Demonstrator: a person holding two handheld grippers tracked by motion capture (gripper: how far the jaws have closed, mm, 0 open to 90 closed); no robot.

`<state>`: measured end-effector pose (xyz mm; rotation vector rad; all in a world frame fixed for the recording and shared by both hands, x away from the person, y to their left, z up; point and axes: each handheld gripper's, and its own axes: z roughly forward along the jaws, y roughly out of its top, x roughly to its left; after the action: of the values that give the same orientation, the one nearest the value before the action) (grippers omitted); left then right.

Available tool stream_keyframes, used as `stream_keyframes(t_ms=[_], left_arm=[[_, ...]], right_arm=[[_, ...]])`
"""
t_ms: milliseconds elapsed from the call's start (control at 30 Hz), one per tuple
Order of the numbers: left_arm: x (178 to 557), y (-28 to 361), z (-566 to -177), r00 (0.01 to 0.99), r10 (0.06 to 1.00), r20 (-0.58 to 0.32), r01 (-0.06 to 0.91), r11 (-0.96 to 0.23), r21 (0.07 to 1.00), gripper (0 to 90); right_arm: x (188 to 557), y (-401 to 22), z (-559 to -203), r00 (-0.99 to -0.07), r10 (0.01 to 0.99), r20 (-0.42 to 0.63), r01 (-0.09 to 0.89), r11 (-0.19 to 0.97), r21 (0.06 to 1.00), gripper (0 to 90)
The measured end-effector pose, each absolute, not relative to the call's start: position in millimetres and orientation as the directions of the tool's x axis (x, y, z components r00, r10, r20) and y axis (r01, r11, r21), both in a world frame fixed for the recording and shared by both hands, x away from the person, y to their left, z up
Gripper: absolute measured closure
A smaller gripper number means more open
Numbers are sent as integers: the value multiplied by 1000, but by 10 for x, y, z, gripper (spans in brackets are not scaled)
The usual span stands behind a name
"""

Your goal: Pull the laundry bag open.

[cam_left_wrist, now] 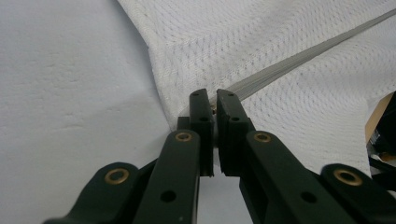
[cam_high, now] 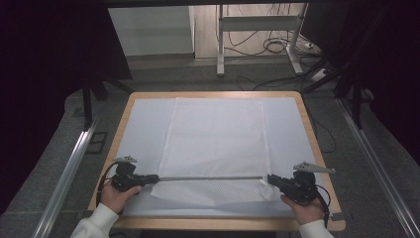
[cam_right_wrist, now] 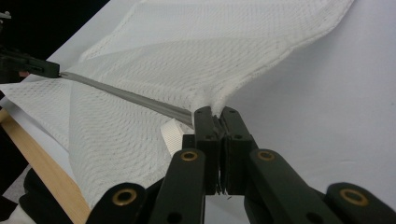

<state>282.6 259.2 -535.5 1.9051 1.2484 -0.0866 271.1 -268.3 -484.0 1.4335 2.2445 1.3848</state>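
Observation:
A white mesh cloth [cam_high: 215, 134] lies flat down the middle of the table, with its near edge lifted and pulled taut into a straight grey line between my two grippers. At the near left, my left gripper [cam_high: 156, 177] is shut on the cloth's left corner. The left gripper view shows the jaws [cam_left_wrist: 215, 100] pinching the hemmed corner of the cloth [cam_left_wrist: 280, 37]. My right gripper [cam_high: 270, 178] is shut on the right corner. In the right gripper view, bunched cloth [cam_right_wrist: 187, 42] rises out of the closed jaws [cam_right_wrist: 215, 114].
The wooden table [cam_high: 213, 93] carries a white cover [cam_high: 141, 129] under the cloth. Metal rails [cam_high: 69, 168] run along the floor on both sides. Beyond the far edge, a desk frame [cam_high: 220, 44] and loose cables [cam_high: 277, 47] stand on the floor.

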Motion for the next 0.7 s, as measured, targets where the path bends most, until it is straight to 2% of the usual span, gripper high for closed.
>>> stream_keyframes(t_ms=[700], left_arm=[[2817,2517,-5352,520,734,-437,766,-175,618,871]], right_arm=[[2709,-2694,-4837,-540,776,327,640,125,758,857]])
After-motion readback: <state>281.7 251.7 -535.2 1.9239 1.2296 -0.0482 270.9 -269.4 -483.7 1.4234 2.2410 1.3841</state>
